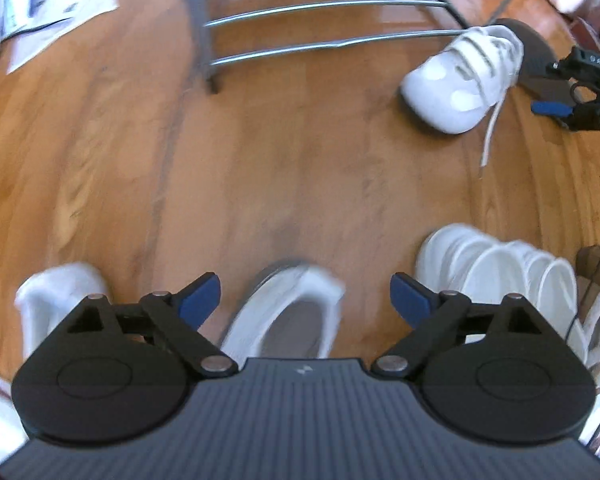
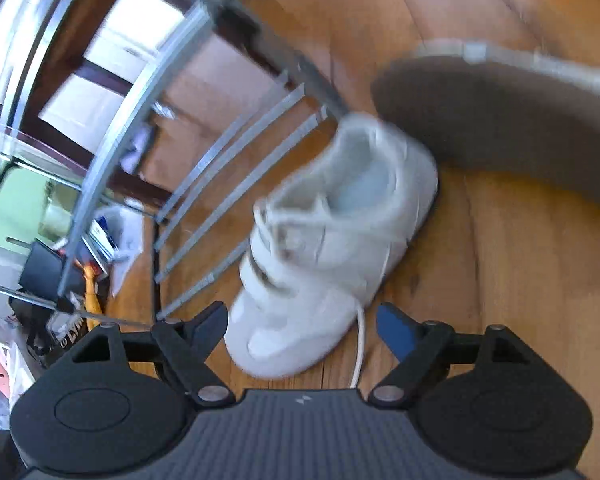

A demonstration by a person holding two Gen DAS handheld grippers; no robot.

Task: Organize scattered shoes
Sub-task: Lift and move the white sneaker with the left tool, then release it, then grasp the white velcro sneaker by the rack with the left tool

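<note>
A white laced sneaker (image 1: pixel 464 80) lies on the wood floor beside the metal shoe rack (image 1: pixel 300 20); in the right wrist view the sneaker (image 2: pixel 328 248) lies just ahead of my open, empty right gripper (image 2: pixel 302 326), its toe between the fingers. My left gripper (image 1: pixel 304 300) is open and empty above the heel opening of a white slip-on shoe (image 1: pixel 288 316). A white chunky-soled shoe (image 1: pixel 500 276) lies to its right, another white shoe (image 1: pixel 56 300) to its left. The right gripper (image 1: pixel 564 110) shows at the right edge of the left wrist view.
The rack's bars (image 2: pixel 228 184) run left of the sneaker. A dark upturned shoe sole (image 2: pixel 500 132) lies behind the sneaker. Papers (image 1: pixel 48 4) lie on the floor at far left. Bags and clutter (image 2: pixel 40 280) sit beyond the rack.
</note>
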